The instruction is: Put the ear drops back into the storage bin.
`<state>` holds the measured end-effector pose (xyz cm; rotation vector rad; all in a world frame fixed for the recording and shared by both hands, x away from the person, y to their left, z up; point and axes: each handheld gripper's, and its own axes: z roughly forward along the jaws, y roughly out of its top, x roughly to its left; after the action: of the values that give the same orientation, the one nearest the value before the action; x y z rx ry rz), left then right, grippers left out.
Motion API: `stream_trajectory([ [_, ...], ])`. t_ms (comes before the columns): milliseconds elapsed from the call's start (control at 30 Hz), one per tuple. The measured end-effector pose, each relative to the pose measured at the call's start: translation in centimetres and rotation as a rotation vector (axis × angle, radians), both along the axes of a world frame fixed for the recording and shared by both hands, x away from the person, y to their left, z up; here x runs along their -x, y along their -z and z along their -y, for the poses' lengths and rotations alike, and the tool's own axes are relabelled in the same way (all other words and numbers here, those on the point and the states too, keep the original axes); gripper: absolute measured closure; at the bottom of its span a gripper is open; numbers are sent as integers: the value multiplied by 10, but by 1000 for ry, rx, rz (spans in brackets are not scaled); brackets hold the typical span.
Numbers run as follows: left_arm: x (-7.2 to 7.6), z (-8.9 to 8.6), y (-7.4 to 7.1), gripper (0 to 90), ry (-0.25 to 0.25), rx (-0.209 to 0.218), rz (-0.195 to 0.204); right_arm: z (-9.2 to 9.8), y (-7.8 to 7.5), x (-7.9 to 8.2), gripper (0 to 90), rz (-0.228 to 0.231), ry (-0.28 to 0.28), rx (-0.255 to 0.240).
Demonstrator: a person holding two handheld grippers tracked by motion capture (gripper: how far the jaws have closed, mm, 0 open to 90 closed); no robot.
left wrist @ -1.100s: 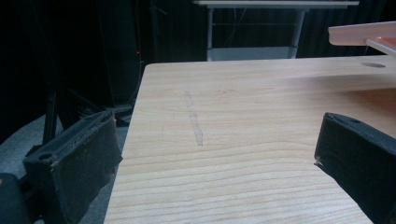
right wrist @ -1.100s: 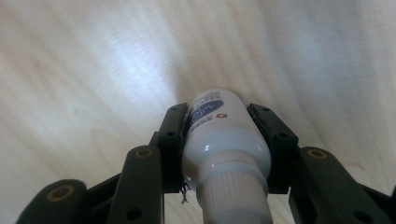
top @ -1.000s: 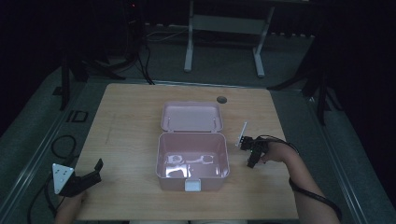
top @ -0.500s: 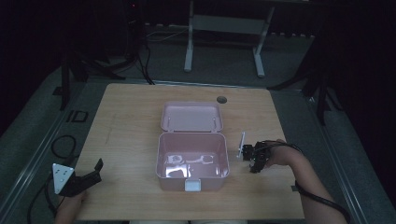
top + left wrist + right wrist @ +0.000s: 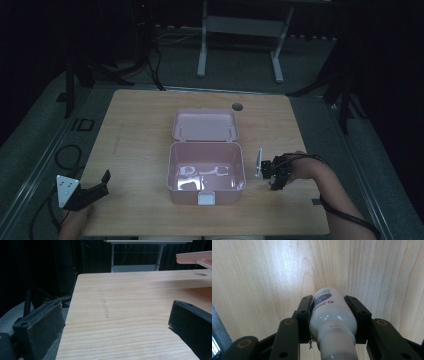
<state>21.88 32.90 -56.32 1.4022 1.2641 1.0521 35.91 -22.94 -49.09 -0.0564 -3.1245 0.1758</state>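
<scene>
An open pink box (image 5: 206,192) stands mid-table with its lid (image 5: 204,125) laid back behind it; pale shiny shapes lie on its floor, too faint to name. My right gripper (image 5: 274,176) hangs just right of the box, pointing down at the wood. In the right gripper view my right gripper (image 5: 333,303) is shut on a white bottle (image 5: 332,315), both pads pressed to its sides. My left gripper (image 5: 95,192) rests near the table's front left corner. Its jaws stand wide open over bare wood in the left gripper view (image 5: 115,322), and the box's rim (image 5: 195,258) shows at the upper right.
A round hole (image 5: 237,106) pierces the table (image 5: 140,125) behind the lid. Cables (image 5: 67,155) lie on the floor off the left edge. A metal stand (image 5: 240,30) sits beyond the far edge. The table's left edge (image 5: 71,305) runs close by the left jaw.
My right gripper has drifted a little toward the table's near edge with the bottle still clamped. The left gripper and the box have stayed put.
</scene>
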Motion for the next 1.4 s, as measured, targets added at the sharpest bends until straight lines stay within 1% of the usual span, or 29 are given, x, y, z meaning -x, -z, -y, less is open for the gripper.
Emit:
stream_trajectory([
  [267, 0, 0, 0, 4, 0, -1, 0, -4, -8, 5, 596, -6, -20, 9],
  [333, 0, 0, 0, 4, 0, -1, 0, -5, -11, 7, 596, 2, -19, 14],
  [400, 0, 0, 0, 4, 0, -2, 0, -6, -15, 7, 596, -3, -11, 11],
  [533, 0, 0, 0, 4, -1, -2, -1, -10, -23, 10, 596, 2, -21, 2],
  [633, 0, 0, 0, 4, 0, -2, 0, -12, -29, 12, 596, 7, -22, 5],
  [700, 0, 0, 0, 4, -1, -2, 0, -12, -33, 13, 596, 7, -18, 10],
  [933, 0, 0, 0, 4, -1, -2, -2, -15, -50, 16, 596, 14, -6, -1],
  [967, 0, 0, 0, 4, -1, -2, -2, -15, -50, 16, 596, 14, -6, -1],
  [1033, 0, 0, 0, 4, -1, -2, -1, -18, -57, 17, 596, 12, -6, -1],
  [1167, 0, 0, 0, 4, -2, -2, -1, -21, -65, 19, 596, 15, -1, 5],
  [1233, 0, 0, 0, 4, -1, -2, -1, -23, -69, 19, 597, 23, -6, 9],
  [1400, 0, 0, 0, 4, -1, -2, -1, -28, -81, 20, 596, 28, 0, 4],
])
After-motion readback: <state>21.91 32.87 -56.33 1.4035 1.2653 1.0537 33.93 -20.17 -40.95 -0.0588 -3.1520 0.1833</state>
